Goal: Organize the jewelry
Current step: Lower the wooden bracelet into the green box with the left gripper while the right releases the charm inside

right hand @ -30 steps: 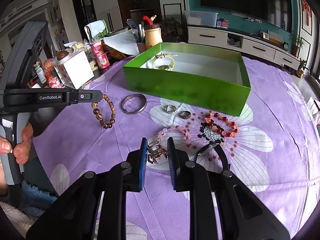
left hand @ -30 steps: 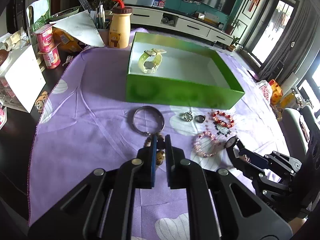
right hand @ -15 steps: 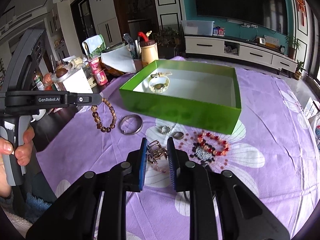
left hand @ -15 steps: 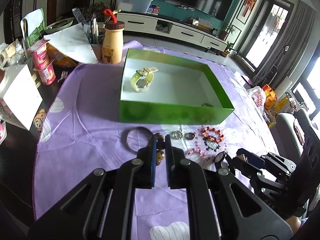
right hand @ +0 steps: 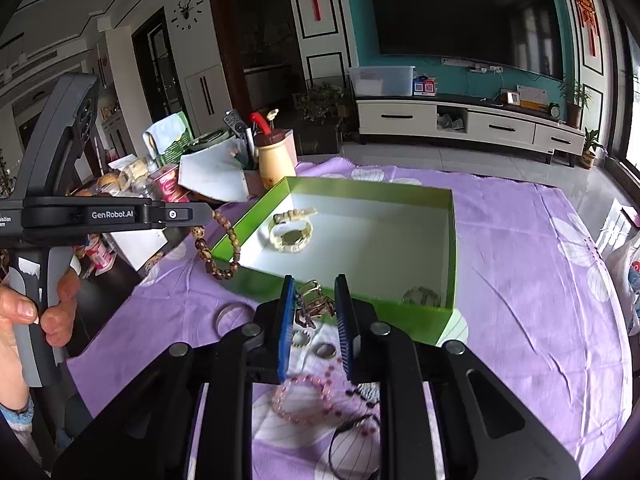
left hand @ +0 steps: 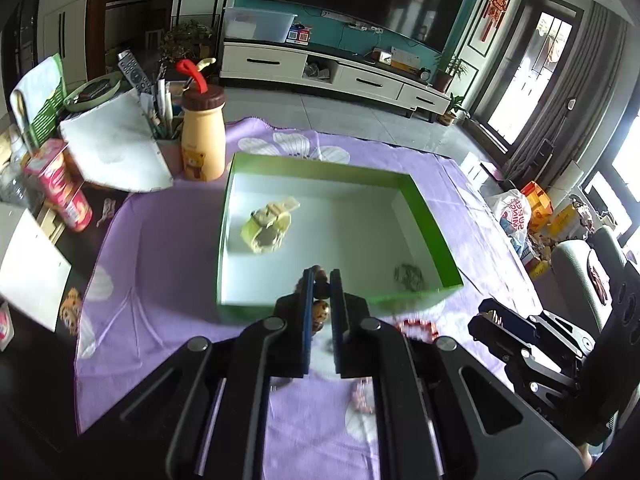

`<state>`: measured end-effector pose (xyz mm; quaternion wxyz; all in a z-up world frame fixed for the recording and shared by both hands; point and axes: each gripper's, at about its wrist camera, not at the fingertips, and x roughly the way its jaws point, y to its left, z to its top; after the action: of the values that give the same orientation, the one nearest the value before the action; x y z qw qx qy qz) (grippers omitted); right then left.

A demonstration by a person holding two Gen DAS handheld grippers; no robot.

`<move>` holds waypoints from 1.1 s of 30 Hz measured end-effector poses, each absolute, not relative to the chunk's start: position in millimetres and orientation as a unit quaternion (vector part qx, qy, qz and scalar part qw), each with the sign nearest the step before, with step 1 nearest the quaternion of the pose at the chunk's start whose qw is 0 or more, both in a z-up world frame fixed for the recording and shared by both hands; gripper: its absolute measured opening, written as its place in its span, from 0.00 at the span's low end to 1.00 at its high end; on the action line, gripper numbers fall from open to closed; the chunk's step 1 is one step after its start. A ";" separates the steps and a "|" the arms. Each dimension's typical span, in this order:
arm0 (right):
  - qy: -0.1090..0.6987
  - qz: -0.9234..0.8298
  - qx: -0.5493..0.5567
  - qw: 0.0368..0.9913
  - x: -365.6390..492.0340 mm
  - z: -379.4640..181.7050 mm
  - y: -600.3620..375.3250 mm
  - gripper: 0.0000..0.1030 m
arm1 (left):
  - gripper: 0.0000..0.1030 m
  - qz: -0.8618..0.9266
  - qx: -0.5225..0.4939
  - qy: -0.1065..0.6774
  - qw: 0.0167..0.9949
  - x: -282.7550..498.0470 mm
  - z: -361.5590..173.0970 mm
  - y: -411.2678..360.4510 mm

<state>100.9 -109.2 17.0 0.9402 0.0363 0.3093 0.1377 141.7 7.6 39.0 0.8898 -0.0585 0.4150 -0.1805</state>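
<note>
My left gripper [left hand: 320, 276] is shut on a brown bead bracelet [right hand: 218, 246], which hangs from it above the near left corner of the green box [left hand: 424, 208]. My right gripper [right hand: 314, 284] is shut on a gold hair claw clip [right hand: 314, 300], held above the box's near wall [right hand: 380, 314]. A cream watch [left hand: 268, 226] and a small greenish piece [left hand: 408, 276] lie inside the box. A silver bangle [right hand: 228, 314], two rings [right hand: 324, 350], a pink bead bracelet [right hand: 304, 398] and a dark cord piece [right hand: 352, 440] lie on the purple cloth [right hand: 532, 280].
A yellow bear bottle [left hand: 202, 136], a pen cup [left hand: 164, 136], a white paper [left hand: 112, 148] and pink yogurt cups [left hand: 64, 192] stand left of the box. A white box [left hand: 28, 264] sits at the table's left edge. A red bead bracelet [left hand: 416, 326] lies by the box front.
Both grippers have risen and moved forward toward the green box, carrying the bead bracelet and the hair claw clip. The jewelry on the cloth has not moved.
</note>
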 end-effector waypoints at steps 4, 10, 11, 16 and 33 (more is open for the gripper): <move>0.308 0.136 0.040 0.941 120.6 19.7 -114.4 0.19 | 0.07 -0.179 -0.056 0.419 0.888 163.3 38.7 -3.0; 0.319 0.131 0.054 0.937 150.8 11.7 -123.6 0.19 | 0.07 -0.174 -0.048 0.436 0.882 193.7 26.3 -22.3; 0.324 0.130 0.057 0.935 157.3 8.3 -125.7 0.19 | 0.07 -0.175 -0.046 0.441 0.879 199.2 22.1 -26.8; 0.349 0.121 0.065 0.927 180.4 -10.6 -131.9 0.19 | 0.07 -0.177 -0.042 0.461 0.869 214.6 1.7 -40.7; 0.381 0.085 0.092 0.916 206.6 -40.2 -150.1 0.30 | 0.23 -0.139 -0.029 0.497 0.856 234.0 -38.2 -31.1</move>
<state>206.6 -150.1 -40.2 0.9160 0.0922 0.3812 0.0848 234.0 -31.1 -38.2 0.8557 -0.0288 0.4975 -0.1392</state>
